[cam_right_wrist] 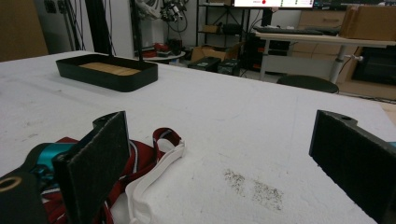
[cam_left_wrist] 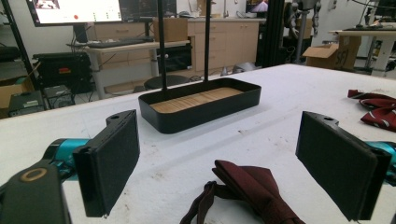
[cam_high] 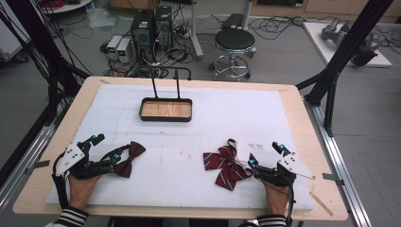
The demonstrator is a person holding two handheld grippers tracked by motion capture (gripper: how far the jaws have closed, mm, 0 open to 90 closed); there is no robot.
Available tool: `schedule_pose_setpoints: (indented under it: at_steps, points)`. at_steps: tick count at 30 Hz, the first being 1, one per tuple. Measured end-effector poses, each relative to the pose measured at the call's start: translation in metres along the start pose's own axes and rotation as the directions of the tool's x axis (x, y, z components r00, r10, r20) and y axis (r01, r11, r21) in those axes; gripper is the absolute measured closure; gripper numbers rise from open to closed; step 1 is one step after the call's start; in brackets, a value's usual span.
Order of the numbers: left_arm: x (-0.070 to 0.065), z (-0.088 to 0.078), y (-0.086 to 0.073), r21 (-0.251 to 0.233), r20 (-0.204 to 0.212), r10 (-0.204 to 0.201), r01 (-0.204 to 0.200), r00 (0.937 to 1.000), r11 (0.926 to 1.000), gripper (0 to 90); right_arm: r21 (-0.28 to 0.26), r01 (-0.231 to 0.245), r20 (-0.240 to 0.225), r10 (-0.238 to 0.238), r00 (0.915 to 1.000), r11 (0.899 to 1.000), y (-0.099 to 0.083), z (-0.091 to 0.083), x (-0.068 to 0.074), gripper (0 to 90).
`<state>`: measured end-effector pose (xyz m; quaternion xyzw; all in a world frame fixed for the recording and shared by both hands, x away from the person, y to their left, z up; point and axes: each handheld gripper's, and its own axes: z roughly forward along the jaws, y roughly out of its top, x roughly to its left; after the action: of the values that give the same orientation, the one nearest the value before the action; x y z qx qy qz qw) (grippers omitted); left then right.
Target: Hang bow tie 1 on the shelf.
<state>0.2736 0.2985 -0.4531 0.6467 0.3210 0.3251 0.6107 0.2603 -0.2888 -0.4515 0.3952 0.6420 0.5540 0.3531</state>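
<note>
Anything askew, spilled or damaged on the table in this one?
Nothing is damaged. Two small oddities: the striped bow tie lies crumpled with its white strap trailing loose, and a patch of dark specks soils the white mat beside it. The plain maroon bow tie and the black tray look in order.

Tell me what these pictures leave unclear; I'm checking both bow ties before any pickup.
- Plain maroon bow tie: the left gripper view's bottom edge cuts off its near part.
- Striped bow tie: in the right gripper view, partly hidden behind one jaw of the right gripper.
- Left gripper: high view too small to tell whether a jaw touches the tie.
</note>
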Motion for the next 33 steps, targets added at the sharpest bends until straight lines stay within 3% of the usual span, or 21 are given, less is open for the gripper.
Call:
schedule_pose_setpoints:
  at_steps: [18, 25, 29, 33]
  points:
    - [0.0000, 0.0002, 0.0000, -0.002, 0.002, -0.001, 0.001, 1.0000, 1.0000, 14.1, 0.010, 0.020, -0.001, -0.020, 0.9998, 1.000, 0.0005, 0.0012, 0.0016, 4.4]
    - [0.0000, 0.0002, 0.0000, -0.001, 0.003, 0.000, 0.000, 1.0000, 1.0000, 14.1, 0.012, -0.010, 0.018, 0.010, 0.9998, 1.000, 0.0006, 0.0009, 0.0000, 4.3]
    - [-0.0001, 0.0002, 0.0000, -0.002, 0.002, 0.001, -0.001, 1.0000, 1.0000, 14.1, 0.030, -0.005, 0.011, 0.005, 0.9999, 1.000, 0.0015, 0.0022, 0.0003, 4.4]
    - [-0.0005, 0.0003, 0.0000, -0.002, 0.001, 0.001, -0.001, 1.0000, 1.0000, 14.1, 0.084, -0.020, -0.023, 0.022, 0.9995, 0.996, 0.0037, 0.0036, -0.0001, 4.4]
